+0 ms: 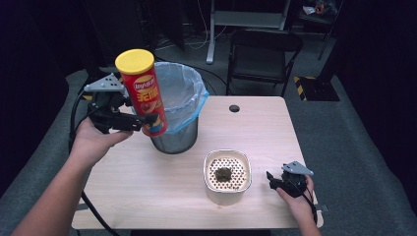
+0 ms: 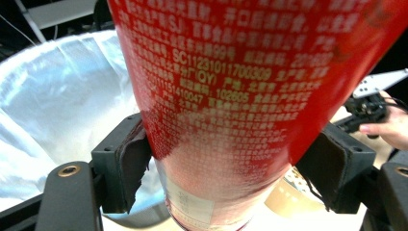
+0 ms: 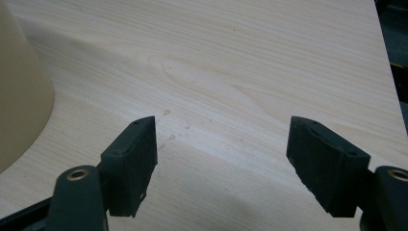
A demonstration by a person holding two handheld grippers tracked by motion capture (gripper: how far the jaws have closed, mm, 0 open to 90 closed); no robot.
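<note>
In the high view my left gripper [image 1: 142, 123] sits at the left of the frame, raised above the table [image 1: 147, 187], and its jaws clamp the lower part of a red chip can [image 1: 143, 93] with a yellow lid [image 1: 134, 60]. The can stands tilted, lid toward the upper left, its base just in front of the rim of the wire bin [image 1: 178, 137] lined with a pale blue bag [image 1: 182, 88]. In the left gripper view both pads press the red chip can [image 2: 231, 96] from either side, and the bag's white inside [image 2: 62, 96] spreads across the left of the frame.

My right gripper [image 1: 275, 179] rests low at the lower right of the high view, just beside the cream container [image 1: 227, 189] with a perforated top and a dark lump [image 1: 223, 173] lying on it. In the right gripper view the jaws stand apart with bare wood [image 3: 226, 96] between them, and the container's cream wall [image 3: 19, 96] curves in at the left edge
</note>
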